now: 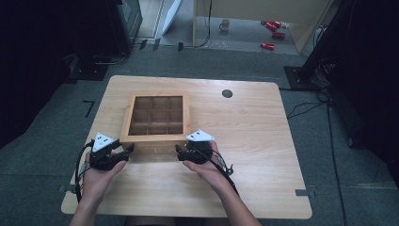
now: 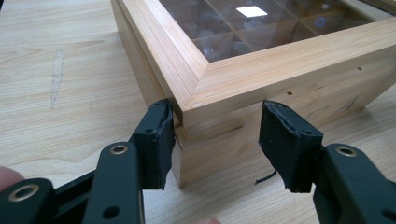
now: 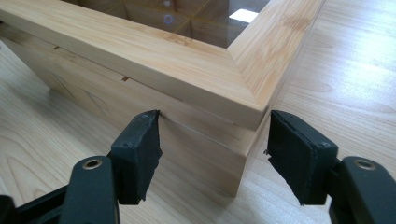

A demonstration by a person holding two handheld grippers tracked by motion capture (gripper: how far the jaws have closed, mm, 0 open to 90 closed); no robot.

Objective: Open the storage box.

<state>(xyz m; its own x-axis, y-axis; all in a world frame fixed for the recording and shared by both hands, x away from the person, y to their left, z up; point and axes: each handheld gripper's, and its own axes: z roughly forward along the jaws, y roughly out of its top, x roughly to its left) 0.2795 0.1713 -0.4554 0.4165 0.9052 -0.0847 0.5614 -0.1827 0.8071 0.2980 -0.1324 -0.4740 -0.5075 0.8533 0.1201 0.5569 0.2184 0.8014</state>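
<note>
A wooden box (image 1: 159,117) with a glass-paned lid and a grid of compartments is seen on a light wooden table (image 1: 244,141), and its two near corners are approached by the two hand-held grippers.

The left gripper (image 1: 123,151) is held at the box's near left corner. In the left gripper view that corner (image 2: 184,112) is set between the two black jaws: one pad (image 2: 163,140) is pressed against the side wall just under the lid's edge, while the other pad (image 2: 287,140) is laid against the front wall. The jaws are kept partly closed, and the corner is gripped across its two faces.

The right gripper (image 1: 180,151) is held at the near right corner. In the right gripper view that corner (image 3: 250,130) is placed between the jaws, which are spread about halfway. One pad (image 3: 140,149) is brought close to the front wall, though contact cannot be told; the other pad (image 3: 296,154) is kept clearly apart from the side wall, with a strip of table seen between. The box is not clamped by this gripper.

Each gripper is borne by one of the person's hands, reaching in from the near edge of the table.
</note>
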